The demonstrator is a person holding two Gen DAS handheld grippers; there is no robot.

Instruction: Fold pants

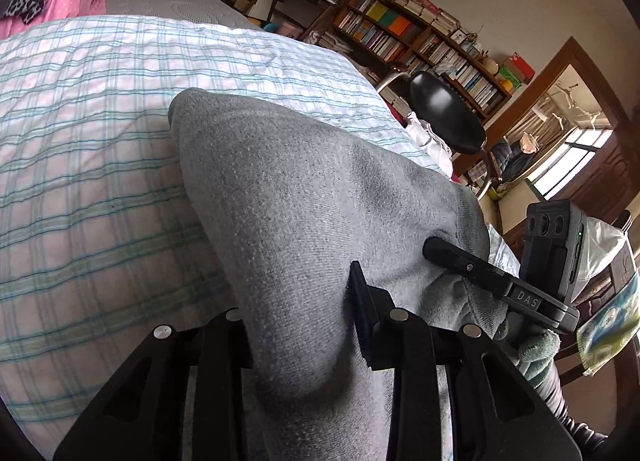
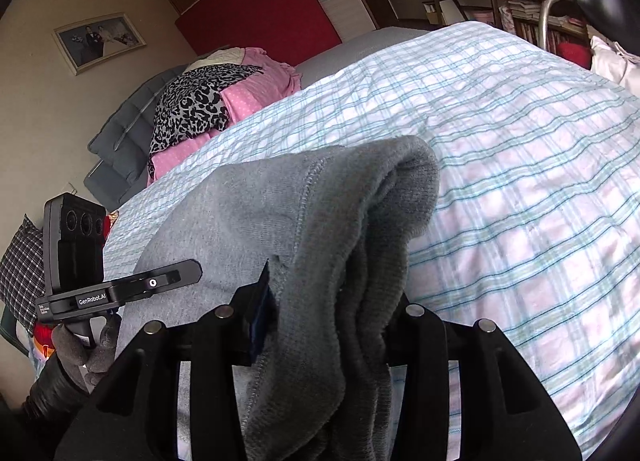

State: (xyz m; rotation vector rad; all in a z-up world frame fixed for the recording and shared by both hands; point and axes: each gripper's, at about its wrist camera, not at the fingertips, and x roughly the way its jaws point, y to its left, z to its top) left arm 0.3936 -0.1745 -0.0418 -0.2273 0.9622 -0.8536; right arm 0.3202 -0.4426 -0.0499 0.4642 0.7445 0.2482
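Grey pants hang bunched over a bed with a pale plaid sheet. My left gripper is shut on a fold of the grey cloth, which bulges up between its fingers and hides the left one. To its right a finger of my right gripper lies against the same cloth. In the right wrist view the pants show a seam and a ribbed thick edge. My right gripper is shut on that bunch. The left gripper's finger and a gloved hand sit at the left.
The plaid sheet spreads wide ahead of the pants. A pile of pink and leopard-print clothes lies at the bed's far end beside a grey cushion. A black chair and bookshelves stand beyond the bed.
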